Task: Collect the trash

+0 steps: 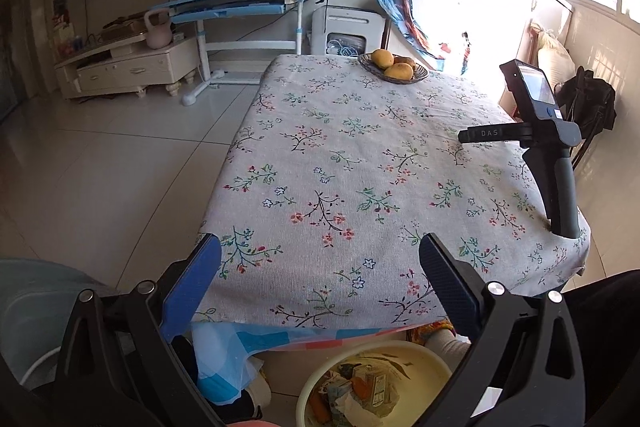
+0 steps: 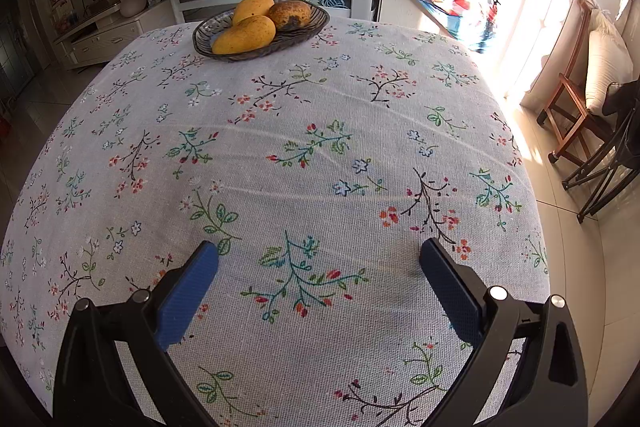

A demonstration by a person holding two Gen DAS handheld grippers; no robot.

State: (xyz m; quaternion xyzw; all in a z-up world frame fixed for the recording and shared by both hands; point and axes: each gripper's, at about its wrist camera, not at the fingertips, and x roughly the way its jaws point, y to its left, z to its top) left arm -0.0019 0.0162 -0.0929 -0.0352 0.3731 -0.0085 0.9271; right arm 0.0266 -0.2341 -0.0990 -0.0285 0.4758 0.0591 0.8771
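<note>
A pale yellow bin [image 1: 424, 357] stands on the floor below the table's near edge, holding crumpled paper and wrapper trash [image 1: 360, 393]. My left gripper [image 1: 320, 251] is open and empty, above the near edge of the floral tablecloth [image 1: 340, 155], with the bin below and between its fingers. My right gripper [image 2: 319, 257] is open and empty, low over the tablecloth [image 2: 300, 115]. The right gripper's handle and body [image 1: 556, 155] show in the left wrist view, resting on the table's right side. No trash shows on the tabletop.
A woven tray with three mangoes [image 1: 394, 66] [image 2: 260, 23] sits at the table's far end. A blue plastic bag [image 1: 224, 359] hangs under the near edge. A blue study desk [image 1: 240, 3], white appliance [image 1: 348, 31], wooden chair [image 2: 576, 99] and folding stand [image 2: 608, 163] surround the table.
</note>
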